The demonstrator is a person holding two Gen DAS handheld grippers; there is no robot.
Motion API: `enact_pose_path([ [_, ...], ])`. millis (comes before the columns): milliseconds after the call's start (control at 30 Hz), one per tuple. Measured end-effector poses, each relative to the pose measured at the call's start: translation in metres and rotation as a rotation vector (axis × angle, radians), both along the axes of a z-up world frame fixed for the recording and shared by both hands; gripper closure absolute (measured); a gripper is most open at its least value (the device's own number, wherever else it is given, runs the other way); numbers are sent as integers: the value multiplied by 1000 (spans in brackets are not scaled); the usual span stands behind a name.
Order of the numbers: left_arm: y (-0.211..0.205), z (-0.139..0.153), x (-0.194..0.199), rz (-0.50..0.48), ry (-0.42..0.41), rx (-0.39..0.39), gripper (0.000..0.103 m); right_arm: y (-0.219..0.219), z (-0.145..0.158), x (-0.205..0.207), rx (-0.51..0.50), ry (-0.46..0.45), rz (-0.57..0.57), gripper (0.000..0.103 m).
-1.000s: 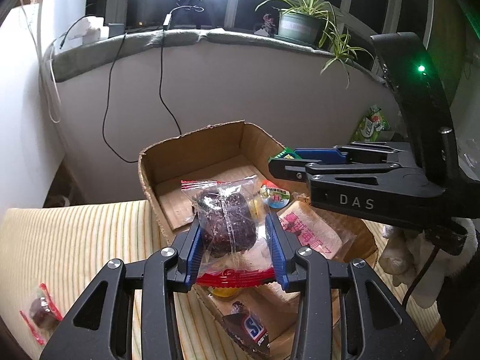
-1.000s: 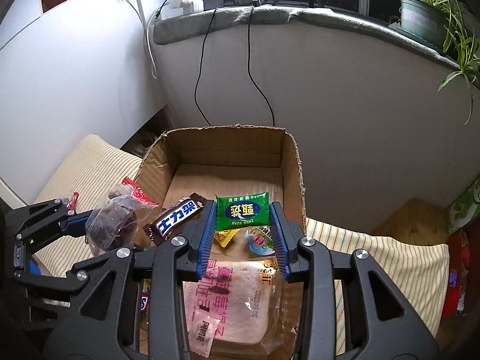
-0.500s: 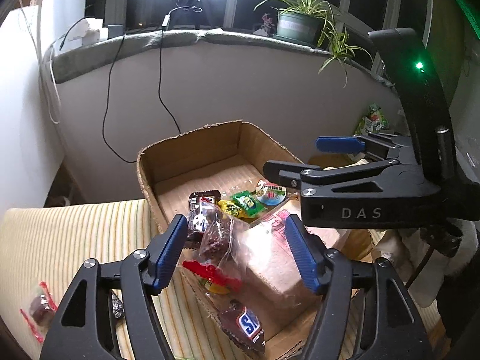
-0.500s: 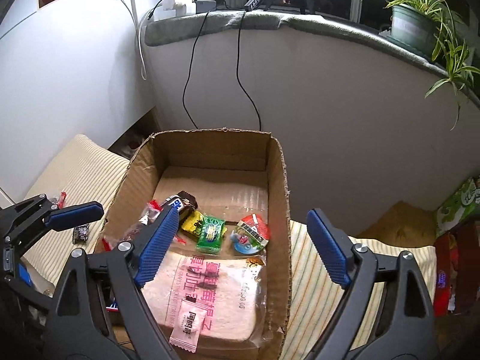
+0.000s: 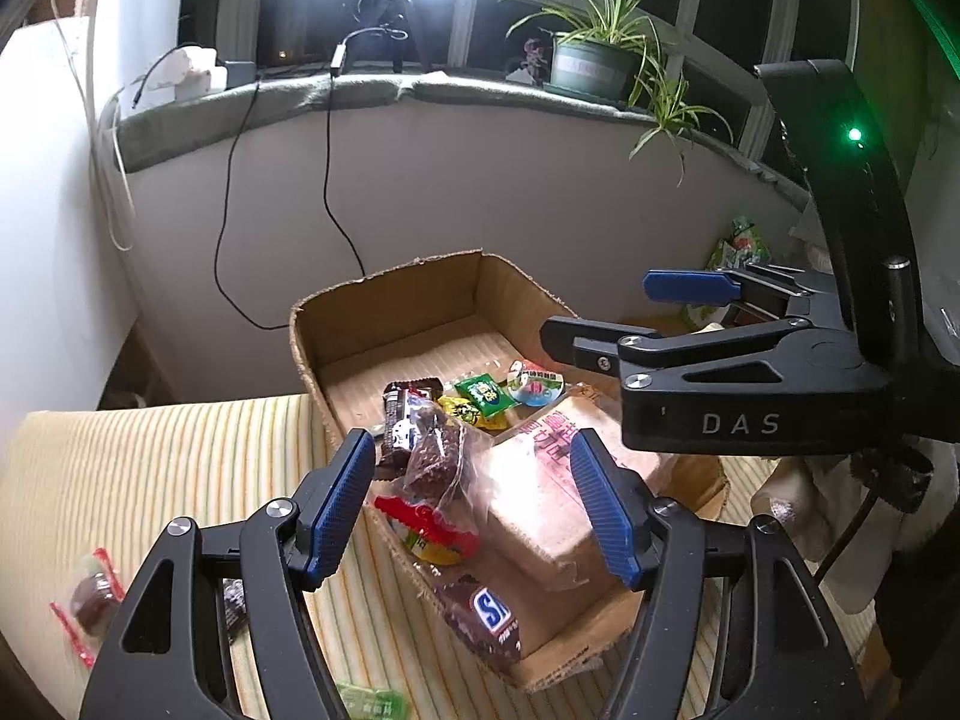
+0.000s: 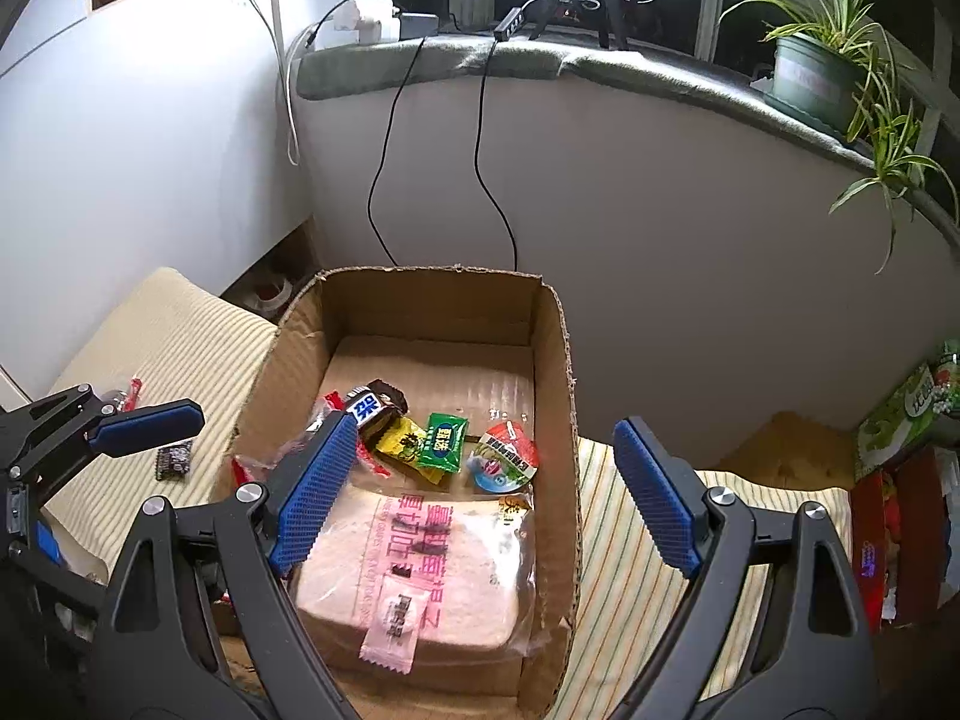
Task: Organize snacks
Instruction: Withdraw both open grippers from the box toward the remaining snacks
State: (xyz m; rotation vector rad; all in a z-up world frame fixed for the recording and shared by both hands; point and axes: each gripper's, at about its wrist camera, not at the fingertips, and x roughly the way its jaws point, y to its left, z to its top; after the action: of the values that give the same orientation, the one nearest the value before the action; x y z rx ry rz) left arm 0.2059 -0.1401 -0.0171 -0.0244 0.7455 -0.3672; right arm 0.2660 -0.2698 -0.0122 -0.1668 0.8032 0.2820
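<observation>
Both released: left gripper (image 5: 474, 501) and right gripper (image 6: 480, 495) wide apart, nothing pinched, above the cardboard box (image 6: 567, 372). Snacks inside already: bread pack (image 6: 420, 570), green sachet (image 6: 444, 441). Next, probably reach for the wrapped sweet (image 5: 90, 597) outside on the striped cloth (image 5: 180, 468); best pinched at its middle.

One cardboard box (image 6: 558, 360), one bread loaf (image 6: 420, 570), two green sachets (image 6: 443, 440) (image 5: 372, 702), one potted plant (image 6: 810, 75).
</observation>
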Motion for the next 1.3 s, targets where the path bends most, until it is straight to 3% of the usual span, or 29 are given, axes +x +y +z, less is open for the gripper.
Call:
enact_pose_path([
  [700,53,29,-53,68,-78,-32,36,24,28,-70,60,-61,12,13],
  [1300,133,11,-87,186,-69,-45,36,93,23,-129,82,-53,172,13],
])
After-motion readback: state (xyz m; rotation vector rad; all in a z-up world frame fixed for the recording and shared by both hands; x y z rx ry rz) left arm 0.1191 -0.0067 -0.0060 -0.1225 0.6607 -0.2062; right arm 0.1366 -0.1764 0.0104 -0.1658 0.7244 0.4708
